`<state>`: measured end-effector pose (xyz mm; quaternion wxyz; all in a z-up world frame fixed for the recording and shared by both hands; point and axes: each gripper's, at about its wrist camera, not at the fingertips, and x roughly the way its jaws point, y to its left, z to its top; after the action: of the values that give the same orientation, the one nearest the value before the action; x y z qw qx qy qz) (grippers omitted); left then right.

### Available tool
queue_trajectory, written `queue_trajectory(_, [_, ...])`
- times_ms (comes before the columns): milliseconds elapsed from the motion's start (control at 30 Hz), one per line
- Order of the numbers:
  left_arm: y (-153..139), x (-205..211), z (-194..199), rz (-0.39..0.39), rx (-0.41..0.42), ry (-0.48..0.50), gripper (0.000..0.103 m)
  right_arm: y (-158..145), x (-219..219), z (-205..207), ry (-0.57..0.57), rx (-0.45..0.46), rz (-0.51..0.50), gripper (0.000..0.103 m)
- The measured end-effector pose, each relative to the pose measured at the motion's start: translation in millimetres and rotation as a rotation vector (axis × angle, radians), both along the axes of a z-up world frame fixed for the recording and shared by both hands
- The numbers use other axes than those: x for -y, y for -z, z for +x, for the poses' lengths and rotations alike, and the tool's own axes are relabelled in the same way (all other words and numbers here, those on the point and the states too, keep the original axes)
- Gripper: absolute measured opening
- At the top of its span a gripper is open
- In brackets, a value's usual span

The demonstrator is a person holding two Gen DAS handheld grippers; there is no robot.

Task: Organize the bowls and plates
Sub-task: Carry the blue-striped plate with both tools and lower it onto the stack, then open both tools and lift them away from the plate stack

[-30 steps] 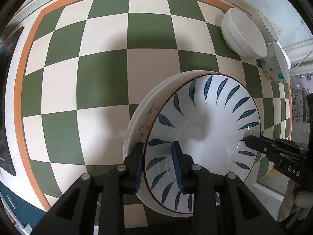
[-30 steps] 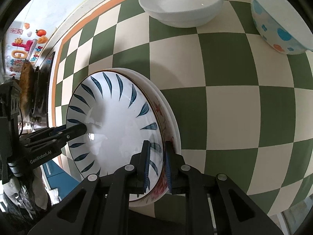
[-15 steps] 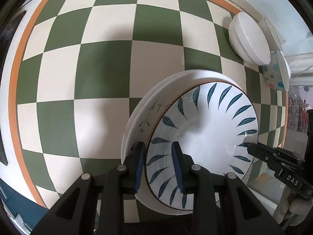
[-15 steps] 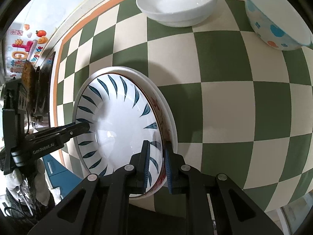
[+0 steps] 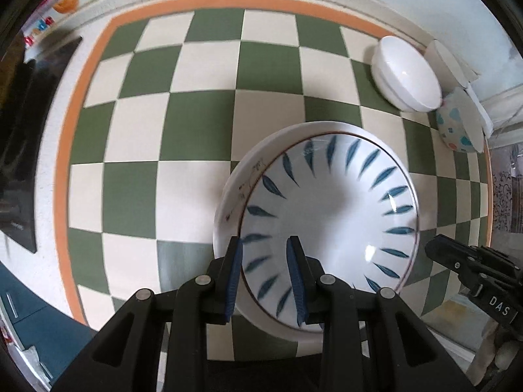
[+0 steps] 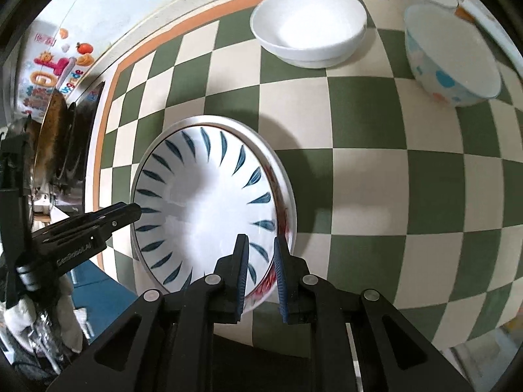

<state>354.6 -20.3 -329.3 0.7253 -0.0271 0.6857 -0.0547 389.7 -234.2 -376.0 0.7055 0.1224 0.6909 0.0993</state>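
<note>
We have two fisheye views, each mounted behind its gripper and facing steeply down onto the checkered desk [image 5: 202,124] at close range. Both share the leaf-patterned plate [image 5: 330,209], the white bowl [image 6: 309,29] and the spotted bowl [image 6: 454,62], seen from opposite sides.

One plate [image 5: 330,209] sits nested in another plate [image 5: 235,189], with two bowls [image 5: 405,75] beyond them on the table [image 5: 196,111].

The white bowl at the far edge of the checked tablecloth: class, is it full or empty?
Empty. The right wrist view looks into the plain white ceramic bowl and shows only its bare white inside; it stands upright on the green-and-cream checked tablecloth.
</note>
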Motion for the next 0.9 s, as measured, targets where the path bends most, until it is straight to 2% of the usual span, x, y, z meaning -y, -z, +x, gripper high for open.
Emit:
queue_trajectory(33, [-5.3, 1.8, -4.1, 0.011, 0.016, 0.002, 0.026, -5.0, -2.0, -4.6, 0.001, 0.011, -0.011, 0.023])
queue_trajectory(100, [-18.0, 2.3, -13.5, 0.015, 0.051, 0.013, 0.026, -16.0, -5.6, -12.5, 0.003, 0.035, -0.031, 0.036])
queue_trajectory(200, [-36.3, 7.5, -30.6, 0.011, 0.095, 0.038, 0.026, -34.0, -9.2, -27.9, 0.006, 0.075, -0.037, 0.049])
queue_trajectory(367, [-64.9, 5.9, -57.4, -0.002, 0.154, 0.064, 0.026, -73.6, -17.8, -61.9, 0.029, 0.163, -0.060, 0.061])
queue_trajectory(533, [-99.3, -5.0, -88.3, 0.003, 0.234, 0.059, 0.044, -117.1, -28.0, -97.6, 0.052, 0.252, -0.084, 0.076])
queue_trajectory(600, [-112.2, -8.8, -100.4, -0.001, 0.264, 0.057, 0.073, -131.2, -33.8, -112.7, 0.057, 0.277, -0.099, 0.086])
queue_trajectory(667, [-123.7, -11.0, -111.7, 0.000, 0.302, 0.059, 0.084, -144.5, -41.6, -128.1, 0.049, 0.310, -0.120, 0.090])
queue_trajectory(867, [-153.7, -17.1, -142.9, -0.002, 0.383, 0.061, 0.085, -169.5, -48.0, -166.0, 0.077, 0.351, -0.124, 0.093])
queue_trajectory(900, [-158.3, -18.2, -148.1, 0.000, 0.396, 0.061, 0.087, -174.9, -48.4, -173.2, 0.083, 0.362, -0.129, 0.093])
